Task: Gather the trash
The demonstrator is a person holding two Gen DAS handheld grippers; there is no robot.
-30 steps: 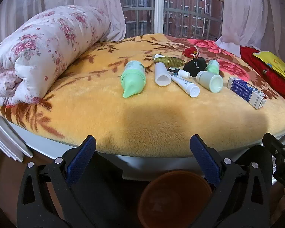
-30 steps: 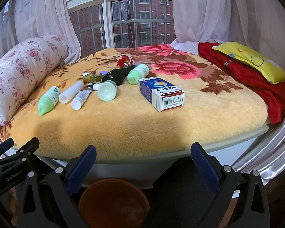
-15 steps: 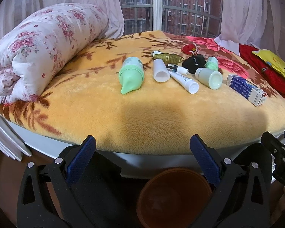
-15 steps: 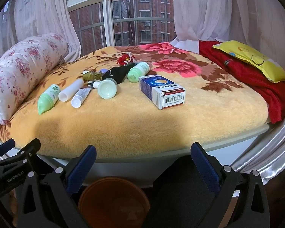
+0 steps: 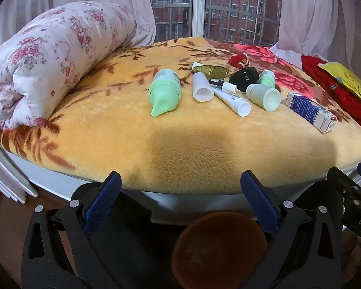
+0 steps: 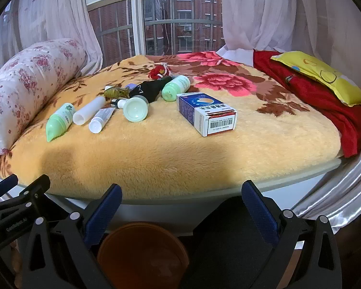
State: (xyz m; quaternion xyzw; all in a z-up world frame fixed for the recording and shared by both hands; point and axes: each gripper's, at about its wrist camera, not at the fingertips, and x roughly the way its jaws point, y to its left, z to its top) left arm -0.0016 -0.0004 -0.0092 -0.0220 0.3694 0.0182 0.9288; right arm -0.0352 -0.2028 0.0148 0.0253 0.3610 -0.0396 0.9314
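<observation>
No item has yet been collected. The left gripper (image 5: 180, 195) and right gripper (image 6: 181, 200) are held spread and empty above the round brown bin (image 6: 142, 250), apparently empty. The bottles, tubes and blue-and-white carton (image 6: 207, 113) lie beyond the bin on the yellow plush blanket (image 6: 156, 154); a forward reach is required.

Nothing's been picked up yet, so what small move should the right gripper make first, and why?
Probably reach the open, empty right gripper forward toward the blue-and-white box: it lies nearest that side, apart from the other clutter, with the brown bin waiting below.

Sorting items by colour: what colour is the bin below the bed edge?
Brown-orange bin, clearest in the right wrist view.
</observation>
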